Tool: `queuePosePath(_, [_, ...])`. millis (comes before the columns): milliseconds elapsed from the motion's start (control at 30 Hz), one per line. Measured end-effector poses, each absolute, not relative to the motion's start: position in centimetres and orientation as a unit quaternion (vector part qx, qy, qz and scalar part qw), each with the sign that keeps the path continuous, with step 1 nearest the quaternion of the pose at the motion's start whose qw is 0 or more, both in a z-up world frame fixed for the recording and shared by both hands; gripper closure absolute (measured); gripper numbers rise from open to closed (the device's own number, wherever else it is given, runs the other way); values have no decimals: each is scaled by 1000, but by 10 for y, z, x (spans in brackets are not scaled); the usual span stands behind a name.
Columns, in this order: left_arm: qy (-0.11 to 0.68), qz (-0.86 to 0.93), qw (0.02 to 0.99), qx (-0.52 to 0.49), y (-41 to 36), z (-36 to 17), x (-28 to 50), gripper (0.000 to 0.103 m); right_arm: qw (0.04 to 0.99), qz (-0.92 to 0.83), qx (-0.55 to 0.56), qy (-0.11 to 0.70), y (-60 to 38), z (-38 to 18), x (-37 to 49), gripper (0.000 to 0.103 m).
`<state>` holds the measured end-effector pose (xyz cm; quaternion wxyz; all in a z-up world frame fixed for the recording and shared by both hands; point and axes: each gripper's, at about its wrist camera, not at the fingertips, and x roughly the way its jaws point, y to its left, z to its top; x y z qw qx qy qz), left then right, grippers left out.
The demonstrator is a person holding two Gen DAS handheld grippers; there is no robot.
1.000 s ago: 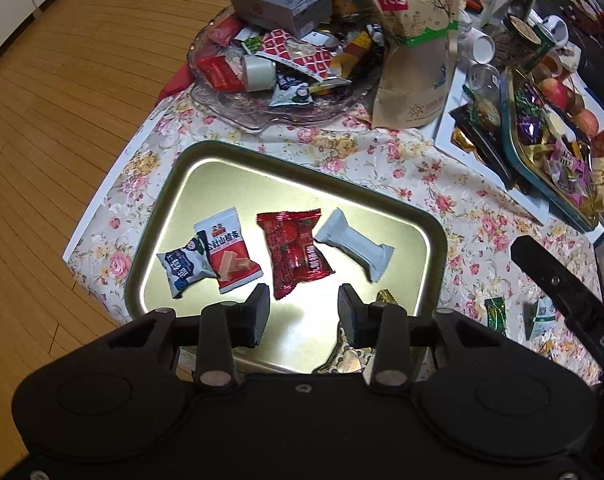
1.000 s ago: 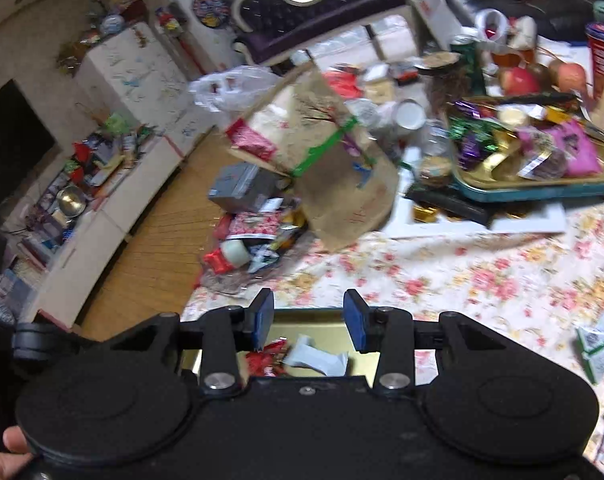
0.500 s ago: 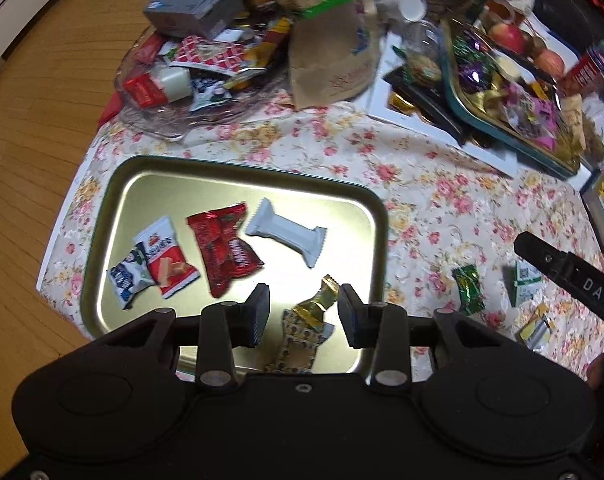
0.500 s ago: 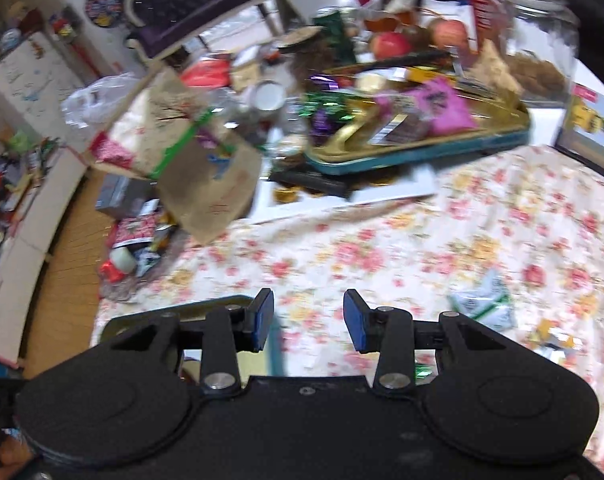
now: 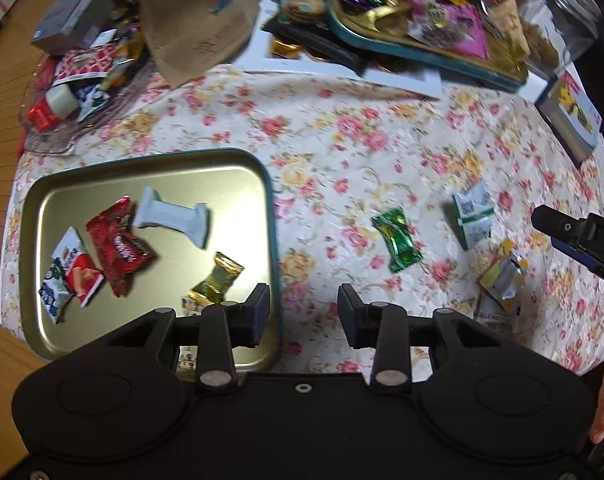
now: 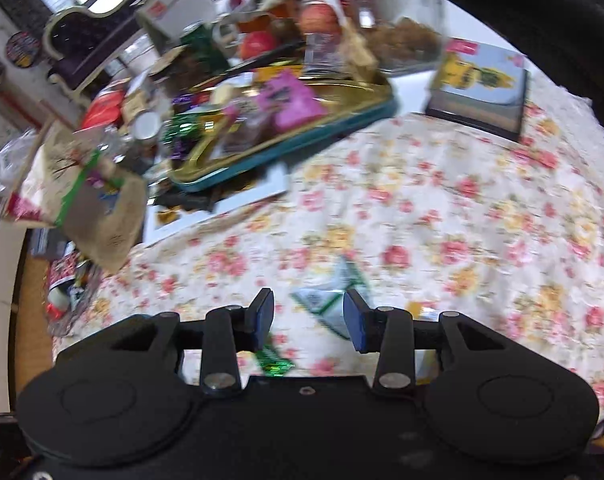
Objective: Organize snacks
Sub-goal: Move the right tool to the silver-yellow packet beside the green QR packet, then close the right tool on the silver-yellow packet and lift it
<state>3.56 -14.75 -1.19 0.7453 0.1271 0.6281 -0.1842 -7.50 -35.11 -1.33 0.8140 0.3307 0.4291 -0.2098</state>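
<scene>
A gold metal tray [image 5: 150,172] lies at the left on the floral tablecloth. It holds a red packet [image 5: 120,246], a white packet [image 5: 174,220], a gold candy [image 5: 216,278] and two small packets [image 5: 72,272]. Loose on the cloth to the right lie a green candy [image 5: 397,240], a white-green packet [image 5: 471,220] and a yellow-silver packet [image 5: 501,276]. My left gripper [image 5: 303,310] is open and empty over the tray's right edge. My right gripper [image 6: 307,316] is open and empty just above the white-green packet [image 6: 329,300]; its tip shows in the left wrist view [image 5: 573,232].
A glass bowl of snacks [image 5: 74,92] and a brown paper bag [image 5: 198,20] stand at the back left. A teal tray full of sweets [image 5: 421,24], a glass jar [image 5: 557,20] and a book [image 5: 569,112] are at the back right.
Both grippers have swung right, from the tray toward the loose snacks. A gold candy now lies in the tray. The right gripper has come down over the white-green packet.
</scene>
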Motion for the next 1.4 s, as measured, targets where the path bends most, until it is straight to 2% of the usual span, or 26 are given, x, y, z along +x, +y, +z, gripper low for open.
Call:
queuePosePath(333, [632,-208,724,183,-187,-31,11,56,775,-236,338,479,-387,-49,-112,61])
queuePosePath(567, [651,-210,706,183,-195,-42,10,56,731,-228,393,509,-401,-78,-120,61])
queuePosePath(900, [658,-200,706,169,-190,-43,15,56,722,-244,392,516,-394,-90,-108,61])
queuePosePath(1133, [653,-202,710,172,-190,-41,13,56,710,-267,426,493,-398,-93,-101,61])
queuePosePath(1400, [657,-203,708,162,-183,-40,15,56,700,-292,404,512,-390,-109,-84,61])
